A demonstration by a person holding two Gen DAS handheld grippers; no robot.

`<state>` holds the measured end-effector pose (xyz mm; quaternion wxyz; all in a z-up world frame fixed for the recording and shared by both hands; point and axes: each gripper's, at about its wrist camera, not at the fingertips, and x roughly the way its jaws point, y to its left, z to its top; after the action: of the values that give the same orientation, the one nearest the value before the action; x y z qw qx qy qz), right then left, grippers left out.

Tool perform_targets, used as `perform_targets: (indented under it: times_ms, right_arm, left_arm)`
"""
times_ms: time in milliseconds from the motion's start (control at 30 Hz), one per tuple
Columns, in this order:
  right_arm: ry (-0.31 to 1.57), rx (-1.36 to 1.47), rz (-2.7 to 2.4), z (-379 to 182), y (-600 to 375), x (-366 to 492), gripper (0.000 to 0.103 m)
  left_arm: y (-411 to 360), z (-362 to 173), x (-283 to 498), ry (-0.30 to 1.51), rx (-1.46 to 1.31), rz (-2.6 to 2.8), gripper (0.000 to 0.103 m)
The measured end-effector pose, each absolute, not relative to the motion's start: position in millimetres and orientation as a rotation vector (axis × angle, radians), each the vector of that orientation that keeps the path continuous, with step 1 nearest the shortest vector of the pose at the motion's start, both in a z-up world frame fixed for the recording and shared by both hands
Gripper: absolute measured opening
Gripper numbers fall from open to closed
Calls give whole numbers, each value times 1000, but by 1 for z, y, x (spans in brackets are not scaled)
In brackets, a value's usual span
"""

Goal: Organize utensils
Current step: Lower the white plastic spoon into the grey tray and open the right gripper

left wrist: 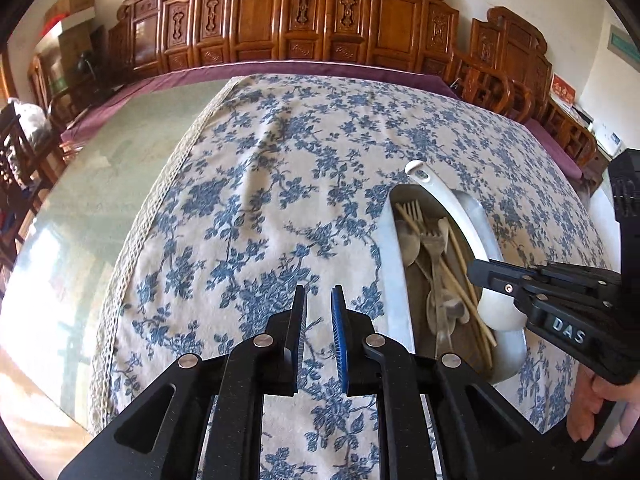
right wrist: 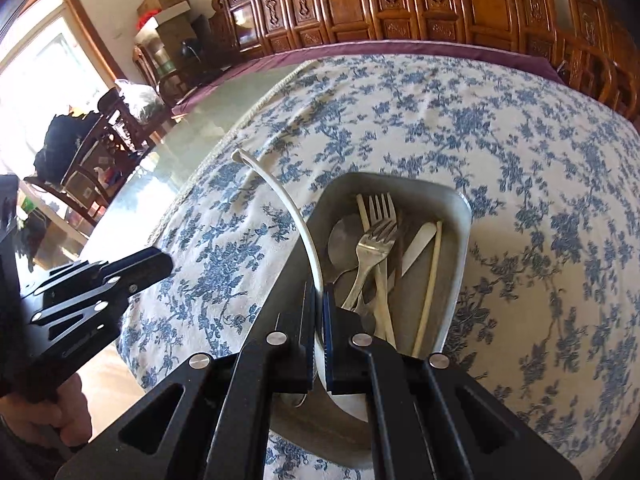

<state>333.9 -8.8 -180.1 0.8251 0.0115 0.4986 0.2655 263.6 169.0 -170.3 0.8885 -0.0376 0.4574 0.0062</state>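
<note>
Left gripper [left wrist: 319, 300] is seen nearest in the left wrist view, its jaws slightly parted with nothing between them, only tablecloth showing in the gap; right gripper [right wrist: 317, 300] is clamped on the white ladle [right wrist: 280, 196], gripped low near the bowl, whose long curved handle rises up and away past the tray's left rim; the ladle's bowl [left wrist: 500, 312] is seen low over the near end of the metal tray [right wrist: 460, 248]; a hand [left wrist: 600, 408] is visible on the right gripper's handle at the frame edge. The tray is recorded as resting on the tablecloth [left wrist: 260, 200], to the right of the left gripper; inside it lie a fork [right wrist: 376, 236], a spoon [right wrist: 344, 240], a pale knife [right wrist: 418, 246] and chopsticks [right wrist: 430, 280], piled lengthwise and overlapping. Open cloth is noted to the left of and beyond the tray, with nothing standing on it; the cloth's lace edge [left wrist: 160, 208] runs diagonally at left, and past it a bare glass tabletop [left wrist: 100, 168] is exposed. Further off, a purple border [left wrist: 320, 68] marks the far table edge; behind it a row of carved wooden chairs [left wrist: 320, 12] is lined against a pale wall; cardboard boxes [left wrist: 76, 8] are stacked in the far left corner; a bright window [right wrist: 40, 48] is seen at left in the right wrist view.
</note>
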Motion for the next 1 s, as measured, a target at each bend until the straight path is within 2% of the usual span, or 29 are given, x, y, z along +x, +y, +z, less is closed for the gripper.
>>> perform_targets:
  times_ms: [467, 767, 1000]
  right_arm:
    - [1057, 48, 484, -195, -29, 354, 8]
    - [1036, -58, 481, -196, -30, 350, 12]
    - [1078, -24, 513, -197, -33, 344, 10]
  left_arm:
    - [170, -171, 258, 934, -88, 6, 11]
    - [169, -171, 258, 931, -94, -3, 12]
    - [167, -171, 258, 932, -90, -2, 12]
